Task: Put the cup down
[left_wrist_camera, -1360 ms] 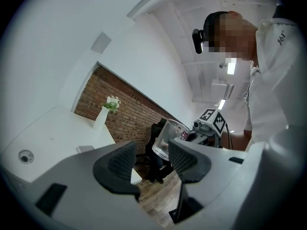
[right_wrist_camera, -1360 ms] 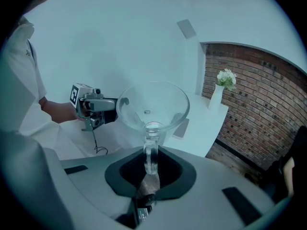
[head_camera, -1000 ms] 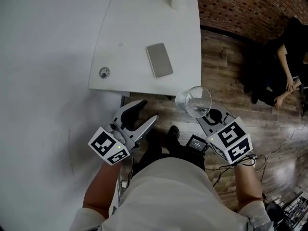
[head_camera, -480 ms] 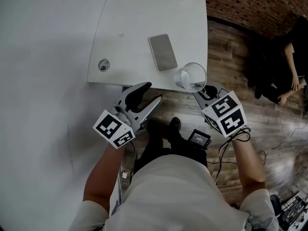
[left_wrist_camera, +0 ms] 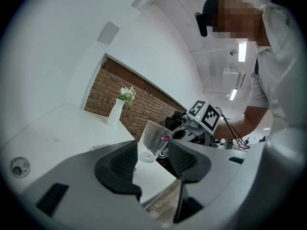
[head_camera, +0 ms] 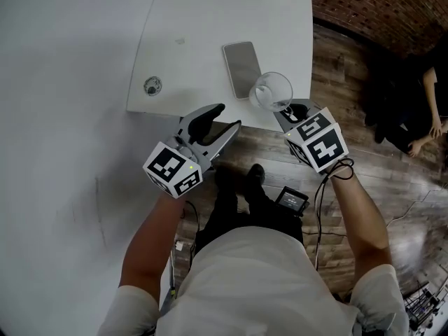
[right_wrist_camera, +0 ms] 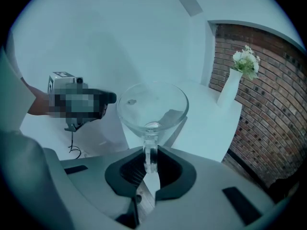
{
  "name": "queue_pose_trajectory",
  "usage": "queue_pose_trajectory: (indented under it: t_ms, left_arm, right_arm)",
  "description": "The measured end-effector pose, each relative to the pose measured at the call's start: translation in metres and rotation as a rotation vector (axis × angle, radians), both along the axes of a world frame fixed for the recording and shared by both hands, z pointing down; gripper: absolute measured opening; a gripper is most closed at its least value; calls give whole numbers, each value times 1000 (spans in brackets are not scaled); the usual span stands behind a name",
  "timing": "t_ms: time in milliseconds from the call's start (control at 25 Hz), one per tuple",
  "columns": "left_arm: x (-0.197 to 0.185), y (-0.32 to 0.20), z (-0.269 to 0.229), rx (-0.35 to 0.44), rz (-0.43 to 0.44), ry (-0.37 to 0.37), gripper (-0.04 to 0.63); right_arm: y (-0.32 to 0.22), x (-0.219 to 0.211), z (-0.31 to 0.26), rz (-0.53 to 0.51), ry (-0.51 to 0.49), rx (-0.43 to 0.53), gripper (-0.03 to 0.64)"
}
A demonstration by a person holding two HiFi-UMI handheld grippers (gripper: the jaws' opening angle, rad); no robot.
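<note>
Right claw (head_camera: 285,108) pinches the cup (head_camera: 271,92) at the tabletop's near right corner; left claw (head_camera: 225,117) is spread with nothing in it.

Wood floor (head_camera: 364,166) lies under the white tabletop (head_camera: 210,19), with a brick wall (head_camera: 378,5) behind. A vase (left_wrist_camera: 115,113) of flowers stands at the far edge, and a phone (head_camera: 242,68) lies flat nearer the front. The clear cup is slightly tilted, just beside the phone's near end; whether its base touches the tabletop cannot be told. A small round fitting (head_camera: 152,86) sits by the left front corner.
</note>
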State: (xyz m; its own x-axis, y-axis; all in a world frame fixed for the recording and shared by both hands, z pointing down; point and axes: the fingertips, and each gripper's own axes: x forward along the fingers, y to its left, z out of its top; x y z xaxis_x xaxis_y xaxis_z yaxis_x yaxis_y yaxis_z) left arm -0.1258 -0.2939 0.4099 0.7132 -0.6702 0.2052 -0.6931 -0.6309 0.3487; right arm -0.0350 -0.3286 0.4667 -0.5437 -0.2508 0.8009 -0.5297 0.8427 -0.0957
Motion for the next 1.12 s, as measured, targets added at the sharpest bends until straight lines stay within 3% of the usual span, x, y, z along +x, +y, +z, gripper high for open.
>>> queue_pose_trajectory:
  t_ms: [1120]
  left_arm:
    - [3,-26,47,-54,11,-18,204]
  right_arm:
    - [-47,-39,77,3,96,-7,37]
